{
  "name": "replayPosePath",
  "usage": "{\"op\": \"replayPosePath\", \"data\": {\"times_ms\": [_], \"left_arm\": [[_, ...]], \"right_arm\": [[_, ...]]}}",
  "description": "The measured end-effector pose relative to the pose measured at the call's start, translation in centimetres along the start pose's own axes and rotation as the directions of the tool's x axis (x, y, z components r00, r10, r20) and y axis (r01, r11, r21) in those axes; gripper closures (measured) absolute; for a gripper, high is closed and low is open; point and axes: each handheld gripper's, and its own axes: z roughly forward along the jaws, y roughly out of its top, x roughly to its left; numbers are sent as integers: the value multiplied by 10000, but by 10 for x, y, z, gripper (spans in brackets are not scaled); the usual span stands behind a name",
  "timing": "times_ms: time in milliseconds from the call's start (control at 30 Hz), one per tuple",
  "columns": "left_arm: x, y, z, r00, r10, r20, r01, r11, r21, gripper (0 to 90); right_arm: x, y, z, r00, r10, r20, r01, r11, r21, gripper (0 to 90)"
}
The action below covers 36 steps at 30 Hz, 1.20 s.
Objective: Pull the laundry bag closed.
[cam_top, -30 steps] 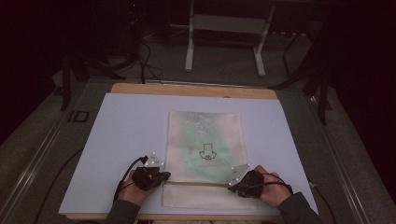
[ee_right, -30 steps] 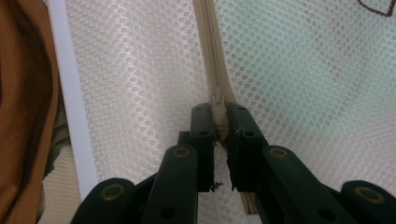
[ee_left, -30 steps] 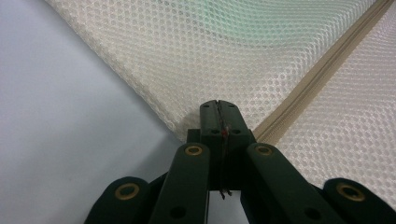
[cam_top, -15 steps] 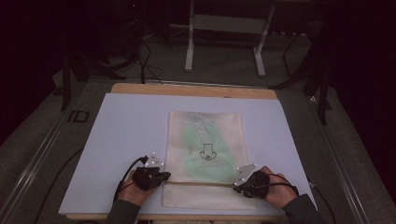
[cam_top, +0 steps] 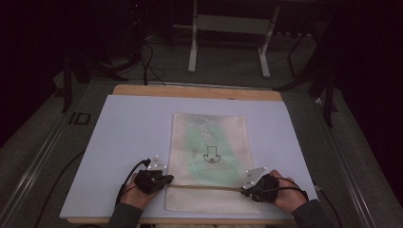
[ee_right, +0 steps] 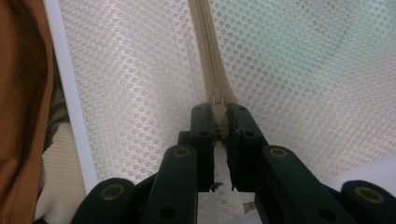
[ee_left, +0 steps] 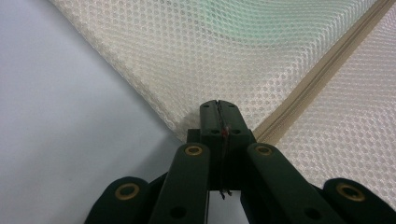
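Right hand-held gripper [cam_top: 248, 188] slightly lower along zipper [cam_top: 204, 188]

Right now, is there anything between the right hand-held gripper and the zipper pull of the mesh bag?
Nothing visible. The right hand-held gripper is already closed on the zipper pull at the right end of the mesh bag.

Cream mesh bag [cam_top: 209, 161], rectangular, flat on the white mat, long side running near to far, centred slightly right of the middle. Fine honeycomb weave, semi-transparent; pale green contents visible inside, plus a small black printed figure near the centre. Beige zipper [cam_top: 204, 187] crossing the bag left to right close to the near end, closed along the visible length. Zipper slider [ee_right: 217, 99] at the right end. Left edge pinched at the zipper line.
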Motion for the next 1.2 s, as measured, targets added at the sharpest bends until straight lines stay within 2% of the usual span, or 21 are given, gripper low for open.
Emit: {"op": "replayPosePath", "data": {"times_ms": [567, 1200], "left_arm": [[0, 0, 0, 10000, 2, 8, -2, 10000, 3, 896], [0, 0, 0, 10000, 23, -5, -23, 10000, 13, 896]], "right_arm": [[-2, -5, -5, 10000, 88, 7, -88, 9999, -55, 824], [-6, -28, -13, 9980, 617, 158, -616, 9981, -53, 823]]}}
